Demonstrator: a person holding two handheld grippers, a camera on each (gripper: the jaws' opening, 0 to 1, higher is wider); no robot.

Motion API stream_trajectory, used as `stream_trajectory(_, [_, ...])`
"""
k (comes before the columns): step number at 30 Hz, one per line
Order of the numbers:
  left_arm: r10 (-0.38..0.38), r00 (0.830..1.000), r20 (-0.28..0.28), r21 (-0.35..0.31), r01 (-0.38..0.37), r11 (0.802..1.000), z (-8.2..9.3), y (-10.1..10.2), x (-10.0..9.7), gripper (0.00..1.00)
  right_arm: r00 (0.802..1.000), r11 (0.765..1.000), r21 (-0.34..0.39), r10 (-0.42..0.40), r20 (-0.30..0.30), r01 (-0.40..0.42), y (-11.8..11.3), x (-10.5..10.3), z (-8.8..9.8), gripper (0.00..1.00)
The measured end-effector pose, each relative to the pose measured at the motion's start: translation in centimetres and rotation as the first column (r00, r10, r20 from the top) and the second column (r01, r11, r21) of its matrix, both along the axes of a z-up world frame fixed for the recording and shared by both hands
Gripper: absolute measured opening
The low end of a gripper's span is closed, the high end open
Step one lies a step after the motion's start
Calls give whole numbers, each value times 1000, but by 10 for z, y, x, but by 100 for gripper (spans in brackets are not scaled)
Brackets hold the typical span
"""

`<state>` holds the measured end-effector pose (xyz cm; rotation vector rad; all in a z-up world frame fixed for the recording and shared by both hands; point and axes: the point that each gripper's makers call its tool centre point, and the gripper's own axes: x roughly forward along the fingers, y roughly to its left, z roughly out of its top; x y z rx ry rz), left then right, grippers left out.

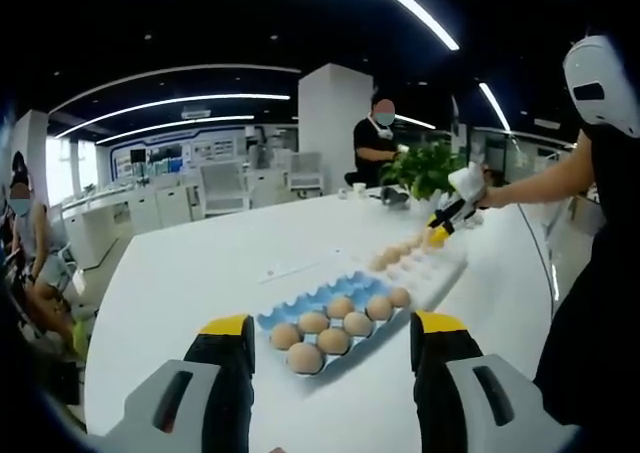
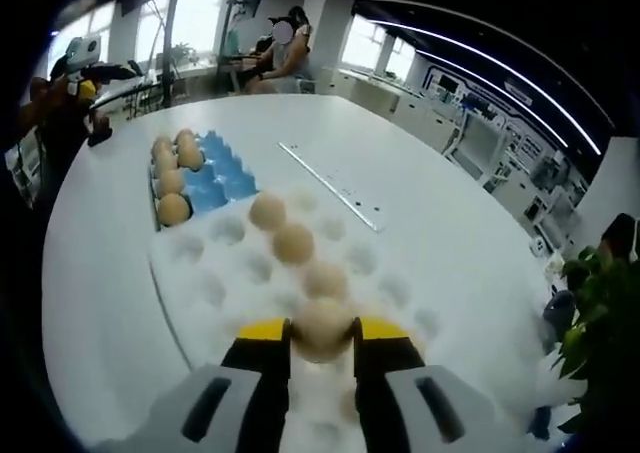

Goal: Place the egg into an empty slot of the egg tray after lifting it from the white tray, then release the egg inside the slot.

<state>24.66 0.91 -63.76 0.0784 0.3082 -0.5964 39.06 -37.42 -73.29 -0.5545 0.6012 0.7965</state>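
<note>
Egg (image 2: pixel 322 325) underside behind tool (image 2: pixel 321 335) jaws

Egg (image 2: pixel 322 325) matt, smooth; blue egg tray (image 1: pixel 330 291) moulded plastic; table (image 1: pixel 210 263) glossy.

You are working in an open-plan office or demo lab: long strip lights (image 1: pixel 410 8) run across a dark ceiling, rows of white desks and chairs (image 1: pixel 222 186) stand behind the big white table (image 1: pixel 200 273), a potted plant (image 1: pixel 425 168) sits at its far edge, and people sit at a workstation by the windows (image 2: pixel 195 13)
</note>
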Motion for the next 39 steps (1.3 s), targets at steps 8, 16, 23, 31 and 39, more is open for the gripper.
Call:
stream_trajectory(8, [1, 1000, 0, 1, -1, 1000, 0, 1, 0, 63, 999, 999, 19, 50, 4, -50, 27, 0, 4, 24])
stream_trajectory(16, [7, 1000, 1, -2, -7, 1000, 0, 4, -1, 63, 994, 994, 41, 106, -5, -106, 56, 1, 5, 24])
stream_trajectory(23, [13, 1000, 1, -5, -13, 1000, 0, 6, -2, 63, 988, 987, 59, 152, -4, -151, 78, 5, 7, 24])
stream_trajectory(31, [24, 1000, -1, -4, -24, 1000, -2, 11, -4, 63, 977, 975, 65, 213, 0, -212, 108, 6, 7, 24])
stream_trajectory(39, [32, 999, -3, -3, -32, 999, -3, 14, -6, 63, 968, 965, 75, 252, 1, -252, 131, 5, 6, 24])
